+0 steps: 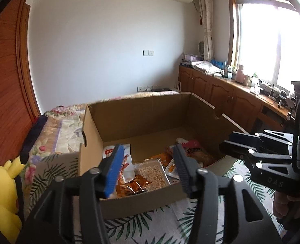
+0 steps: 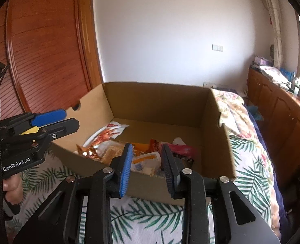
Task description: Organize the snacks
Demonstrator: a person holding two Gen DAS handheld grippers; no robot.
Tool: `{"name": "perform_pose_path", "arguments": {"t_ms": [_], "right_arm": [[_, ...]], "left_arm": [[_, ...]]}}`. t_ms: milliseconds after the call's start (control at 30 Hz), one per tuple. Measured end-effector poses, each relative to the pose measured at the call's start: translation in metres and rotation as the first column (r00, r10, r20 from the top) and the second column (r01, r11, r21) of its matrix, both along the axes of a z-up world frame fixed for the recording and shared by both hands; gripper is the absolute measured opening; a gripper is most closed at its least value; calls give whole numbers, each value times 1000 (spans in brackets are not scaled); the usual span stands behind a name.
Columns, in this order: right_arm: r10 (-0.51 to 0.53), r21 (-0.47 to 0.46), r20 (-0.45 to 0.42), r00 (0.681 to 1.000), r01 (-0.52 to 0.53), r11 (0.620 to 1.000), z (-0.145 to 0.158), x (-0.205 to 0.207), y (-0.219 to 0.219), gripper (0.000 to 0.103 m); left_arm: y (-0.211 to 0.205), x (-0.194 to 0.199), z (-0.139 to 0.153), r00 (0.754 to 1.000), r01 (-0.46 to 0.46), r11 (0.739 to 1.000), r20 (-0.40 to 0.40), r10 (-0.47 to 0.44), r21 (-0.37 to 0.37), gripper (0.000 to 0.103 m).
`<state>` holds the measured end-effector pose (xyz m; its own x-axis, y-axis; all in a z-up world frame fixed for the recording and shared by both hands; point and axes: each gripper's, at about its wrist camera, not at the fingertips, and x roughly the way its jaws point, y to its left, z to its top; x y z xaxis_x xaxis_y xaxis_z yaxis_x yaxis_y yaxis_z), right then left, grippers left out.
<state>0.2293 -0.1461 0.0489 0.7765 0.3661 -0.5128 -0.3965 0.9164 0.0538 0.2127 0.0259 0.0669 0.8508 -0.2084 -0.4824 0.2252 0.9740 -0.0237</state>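
An open cardboard box (image 1: 141, 113) (image 2: 160, 101) stands on a bed. Several snack packets lie in its near half: a white pack printed with red chicken feet (image 1: 125, 162) (image 2: 107, 134), a clear tray of grainy snack (image 1: 152, 173), an orange-brown wrapper (image 1: 133, 185) (image 2: 89, 152), a red packet (image 1: 192, 144) (image 2: 180, 148), a yellow-white pack (image 2: 145, 160). My left gripper (image 1: 147, 170) (image 2: 54, 120) is open and empty above the box's near edge. My right gripper (image 2: 146, 166) (image 1: 231, 142) is open and empty, just before the near wall.
The bed has a palm-leaf cover (image 2: 141, 213) and a floral quilt (image 1: 60, 130). A yellow plush toy (image 1: 3, 193) lies at the left. A wooden wardrobe (image 2: 40, 46) stands left. Low wooden cabinets (image 1: 221, 93) with clutter run under the window at right.
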Motion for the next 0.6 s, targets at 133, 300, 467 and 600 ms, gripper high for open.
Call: {"name": "perform_pose_path", "arguments": {"t_ms": [133,300,467,600], "right_arm": [[-29,-13,38,999,29,999,10,-21,-3,57],[-58,1,71,996,58,998,20,-41,-9,73],[-69,19,95,993,67,998,28,-59,-13,88],[-66,27,110,992,63,998,35,-75,-16,93]], "left_arm": [[-3,-16,13,1000,-8,1000,25,8,6,56],[-3,-42,27,996,-28,1000,90,27,9,75],[-6,-63,37,991,-54,998,127,49,36,79],[-3,-79,44,990,-47,999,131,44,16,91]]}}
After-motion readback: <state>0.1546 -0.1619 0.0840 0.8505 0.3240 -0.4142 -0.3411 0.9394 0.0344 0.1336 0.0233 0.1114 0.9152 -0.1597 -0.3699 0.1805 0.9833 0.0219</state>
